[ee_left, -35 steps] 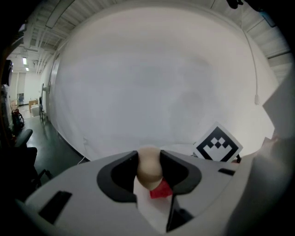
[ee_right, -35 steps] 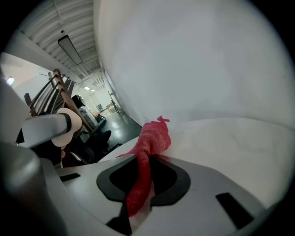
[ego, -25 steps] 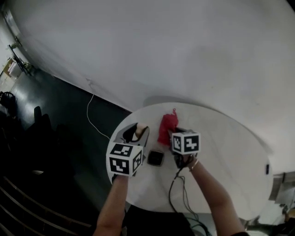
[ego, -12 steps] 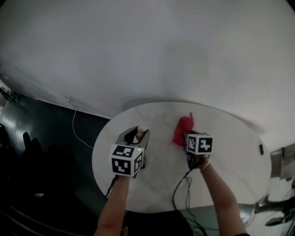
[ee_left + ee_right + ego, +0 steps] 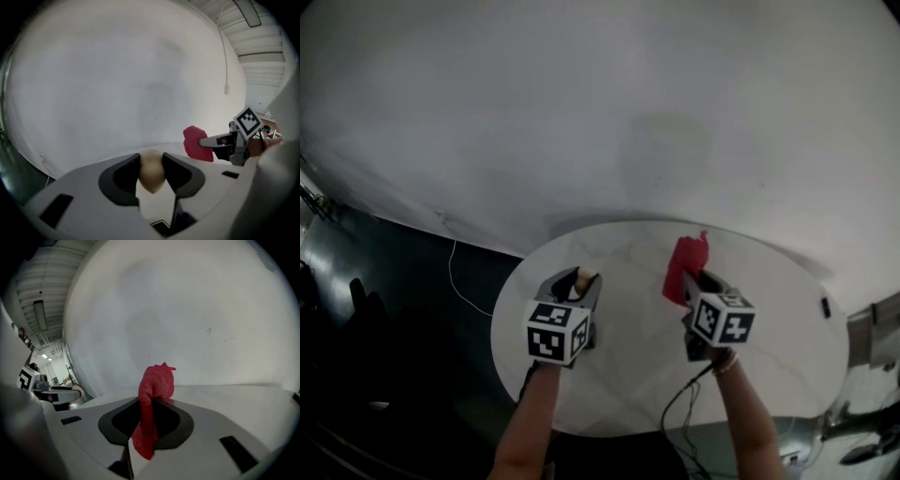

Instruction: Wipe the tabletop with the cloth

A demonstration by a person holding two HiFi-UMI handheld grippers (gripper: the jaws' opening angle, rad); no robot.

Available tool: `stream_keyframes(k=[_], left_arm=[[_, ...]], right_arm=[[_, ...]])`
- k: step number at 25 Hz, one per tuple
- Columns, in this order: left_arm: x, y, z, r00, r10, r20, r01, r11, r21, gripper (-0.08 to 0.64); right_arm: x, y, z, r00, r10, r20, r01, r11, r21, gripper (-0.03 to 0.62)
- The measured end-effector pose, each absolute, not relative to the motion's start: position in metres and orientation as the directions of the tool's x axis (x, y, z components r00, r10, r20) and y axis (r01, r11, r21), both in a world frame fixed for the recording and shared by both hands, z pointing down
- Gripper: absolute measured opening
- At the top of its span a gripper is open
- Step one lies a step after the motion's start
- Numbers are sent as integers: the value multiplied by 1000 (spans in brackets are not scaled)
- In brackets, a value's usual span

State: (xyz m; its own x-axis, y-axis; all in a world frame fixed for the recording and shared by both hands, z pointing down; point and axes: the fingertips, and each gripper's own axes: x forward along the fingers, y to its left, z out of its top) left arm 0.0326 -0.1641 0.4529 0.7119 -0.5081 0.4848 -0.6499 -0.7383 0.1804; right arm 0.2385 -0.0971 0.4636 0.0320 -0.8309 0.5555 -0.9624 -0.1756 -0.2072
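Cloth [image 5: 687,267]: red, bunched, pinched in the right gripper [image 5: 697,281] over the far-right part of the round white table [image 5: 628,375]. In the right gripper view the jaws are closed tight on the cloth [image 5: 157,385]. One wad stands up past the tips and a tail hangs down between them. Cannot tell whether the tail touches the tabletop.

Right gripper [image 5: 150,427]: points toward the table's far edge and tilts downward. A dark cable [image 5: 684,408] trails from it across the near side of the table.

Left gripper [image 5: 578,278]: over the table's left part, well apart from the cloth. In the left gripper view its jaws [image 5: 151,171] clamp a beige rounded object [image 5: 151,174], held narrow around it. That view also shows the cloth [image 5: 194,143] and the right gripper's marker cube off to the right, above the table.

A small dark item [image 5: 824,307] lies near the table's right rim. A white cord [image 5: 459,281] runs over the dark floor left of the table.
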Motion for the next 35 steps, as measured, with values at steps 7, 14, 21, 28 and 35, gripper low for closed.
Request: stream_keyframes(k=[7, 14, 21, 28, 35], left_arm=[[19, -166, 441, 695, -541, 475, -673, -721, 165, 147], [5, -167, 437, 675, -570, 469, -699, -698, 158, 147], [1, -169, 439, 660, -580, 477, -714, -682, 158, 147], [13, -189, 464, 638, -574, 514, -723, -676, 142, 147], [45, -222, 510, 617, -521, 590, -710, -692, 131, 147]], right_arm=[[184, -107, 415, -37, -897, 441, -982, -49, -182, 66], [144, -109, 398, -113, -915, 387, -983, 46, -178, 66], [125, -102, 388, -140, -930, 340, -982, 87, -165, 66], [121, -91, 386, -148, -937, 318, -980, 97, -172, 66], [122, -89, 399, -151, -931, 333, -977, 89, -195, 66]])
